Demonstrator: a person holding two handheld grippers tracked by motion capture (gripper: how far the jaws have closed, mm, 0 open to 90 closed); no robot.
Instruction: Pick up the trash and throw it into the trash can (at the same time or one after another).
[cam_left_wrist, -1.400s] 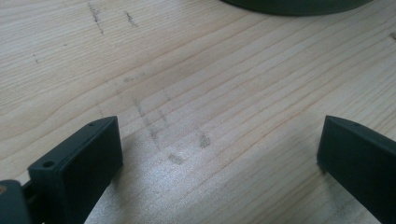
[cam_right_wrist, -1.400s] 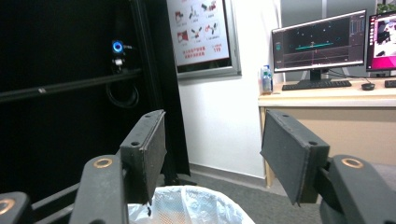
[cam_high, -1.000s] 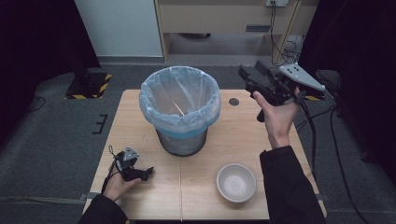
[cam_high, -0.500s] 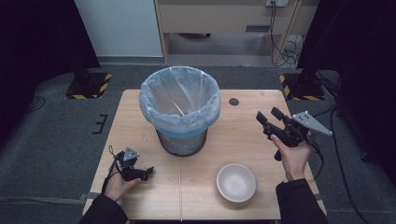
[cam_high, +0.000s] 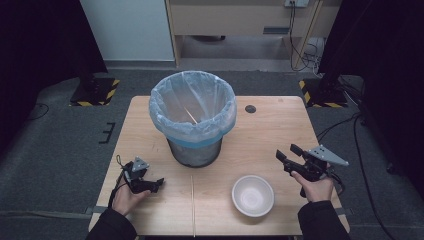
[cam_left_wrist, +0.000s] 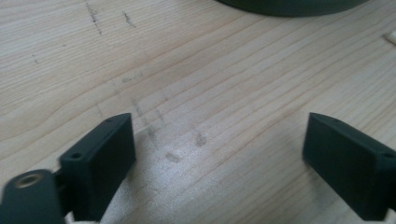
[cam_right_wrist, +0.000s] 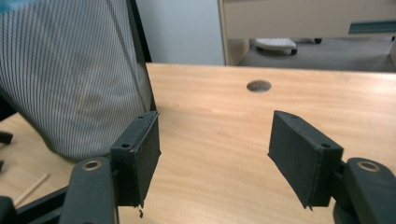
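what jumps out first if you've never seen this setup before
The tall grey mesh waste bin lined with a pale blue plastic bag dominates the middle of the light wooden table. Nearer the person, an empty white round bowl sits to the bin's front right. The left gripper lies low at the front left, jaws open and just been closing on nothing, while the right gripper hovers open beside the bowl.

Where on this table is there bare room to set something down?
The widest bare patch is the far right of the table, between the lined bin and the right edge, bar a small round hole. The left strip beside the bin is free too. The near edge is crowded: left hand-held gripper, white bowl, right hand-held gripper.
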